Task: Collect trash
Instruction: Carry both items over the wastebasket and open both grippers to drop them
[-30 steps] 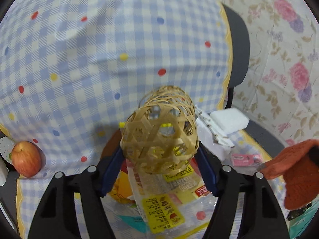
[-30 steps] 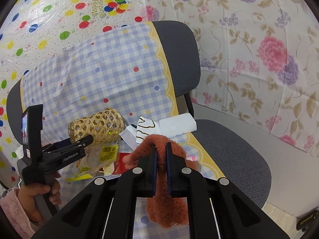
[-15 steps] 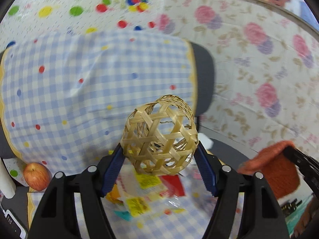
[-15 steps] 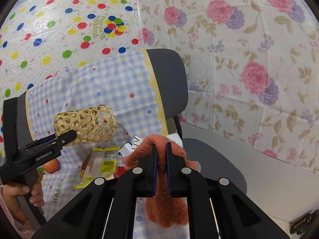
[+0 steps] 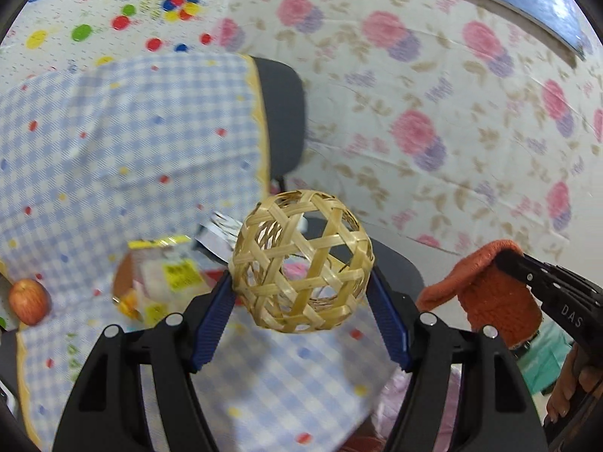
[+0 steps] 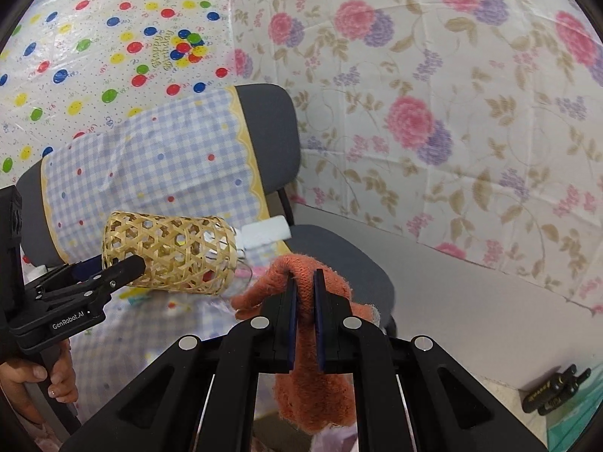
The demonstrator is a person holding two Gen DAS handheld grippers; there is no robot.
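Left wrist view: left gripper (image 5: pixel 301 293) clamps the woven basket (image 5: pixel 301 263) sideways above the chair (image 6: pixel 339 260), probably for collecting; right gripper (image 6: pixel 302 297) pinches the orange knit glove (image 6: pixel 309 339) nearby, right.

The right hand-held gripper (image 6: pixel 302 293) fills the lower middle, its blue-padded jaws nearly together and pinching an orange knitted cloth (image 6: pixel 312 403), which drapes over the finger ends and hangs below them. At the left edge the left hand-held gripper (image 6: pixel 124 267), held by a hand (image 6: pixel 56 380), clamps the closed end of a woven bamboo basket (image 6: pixel 169 252) lying on its side in the air, open end toward the right. Behind stands a grey office chair (image 6: pixel 275 132) covered with a blue checked cloth (image 6: pixel 150 173). A white folded item (image 6: pixel 265 235) lies on the seat near the basket's mouth. Floral sheeting (image 6: pixel 433 113) lines the wall, with balloon-print sheeting (image 6: pixel 113 37) to its left. A black handset (image 6: pixel 554 391) lies on the floor at lower right.
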